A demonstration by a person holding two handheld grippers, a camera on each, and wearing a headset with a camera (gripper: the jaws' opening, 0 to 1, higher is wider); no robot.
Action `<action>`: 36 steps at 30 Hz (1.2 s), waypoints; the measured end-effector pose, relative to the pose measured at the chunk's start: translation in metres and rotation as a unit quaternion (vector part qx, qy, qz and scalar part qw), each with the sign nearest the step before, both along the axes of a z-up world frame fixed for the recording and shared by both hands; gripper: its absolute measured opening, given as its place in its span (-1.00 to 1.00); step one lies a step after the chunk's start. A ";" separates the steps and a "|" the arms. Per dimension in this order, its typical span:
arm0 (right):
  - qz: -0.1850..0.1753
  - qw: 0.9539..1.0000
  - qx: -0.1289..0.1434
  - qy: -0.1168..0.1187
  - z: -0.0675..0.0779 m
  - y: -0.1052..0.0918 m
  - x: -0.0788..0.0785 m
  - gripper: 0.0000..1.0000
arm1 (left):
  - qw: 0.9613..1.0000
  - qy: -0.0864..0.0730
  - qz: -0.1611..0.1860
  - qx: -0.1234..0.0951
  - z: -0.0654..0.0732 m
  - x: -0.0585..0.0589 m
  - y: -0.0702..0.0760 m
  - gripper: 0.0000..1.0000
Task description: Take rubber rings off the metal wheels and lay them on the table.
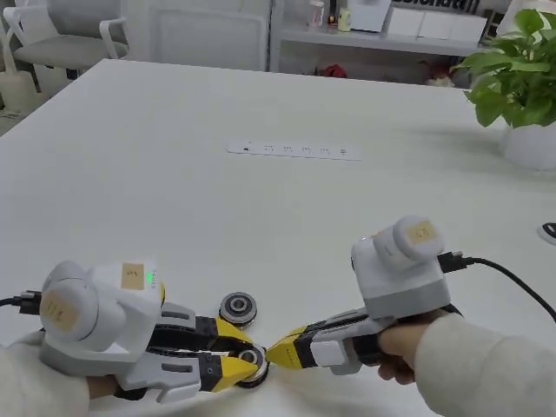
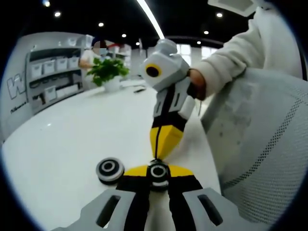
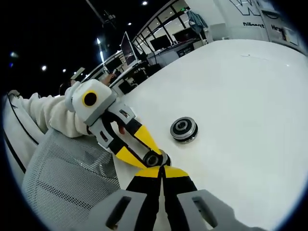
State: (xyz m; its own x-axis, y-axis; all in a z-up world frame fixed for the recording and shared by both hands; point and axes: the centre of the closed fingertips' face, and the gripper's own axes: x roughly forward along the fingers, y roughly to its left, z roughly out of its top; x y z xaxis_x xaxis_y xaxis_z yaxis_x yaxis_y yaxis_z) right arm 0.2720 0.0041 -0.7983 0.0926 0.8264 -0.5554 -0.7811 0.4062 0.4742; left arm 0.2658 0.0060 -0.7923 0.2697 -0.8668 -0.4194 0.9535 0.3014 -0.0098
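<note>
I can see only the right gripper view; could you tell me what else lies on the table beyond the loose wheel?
Observer: In the head view, a white power strip lies flat well beyond that wheel.
Operator: Thank you. Is anything attached behind my right gripper?
Observer: Yes, a black cable runs from its back end off to the right.

Open table (image 1: pixel 261 226) ahead, save a loose wheel (image 1: pixel 238 307) and power strip (image 1: pixel 294 151).
</note>
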 end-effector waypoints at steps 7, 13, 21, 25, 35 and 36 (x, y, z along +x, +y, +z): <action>0.003 1.000 0.002 -0.003 0.002 0.002 -0.001 -1.00 | 1.000 0.000 -0.001 0.001 0.000 0.000 0.000 -0.72; 0.005 1.000 0.005 -0.003 0.003 0.004 -0.002 -1.00 | 1.000 0.001 -0.001 0.001 0.000 -0.001 0.000 -0.72; 0.008 1.000 0.007 -0.004 0.004 0.005 -0.003 -1.00 | 1.000 0.001 -0.001 0.000 0.001 -0.001 -0.001 -0.72; 0.009 1.000 0.007 -0.005 0.005 0.005 -0.003 -1.00 | 1.000 0.001 -0.001 0.000 0.001 -0.001 -0.001 -0.72; 0.012 1.000 0.009 -0.006 0.006 0.007 -0.003 -1.00 | 1.000 0.002 -0.001 0.000 0.001 -0.001 -0.001 -0.72; 0.012 1.000 0.010 -0.006 0.006 0.007 -0.003 -1.00 | 1.000 0.002 -0.001 0.000 0.001 -0.001 -0.001 -0.72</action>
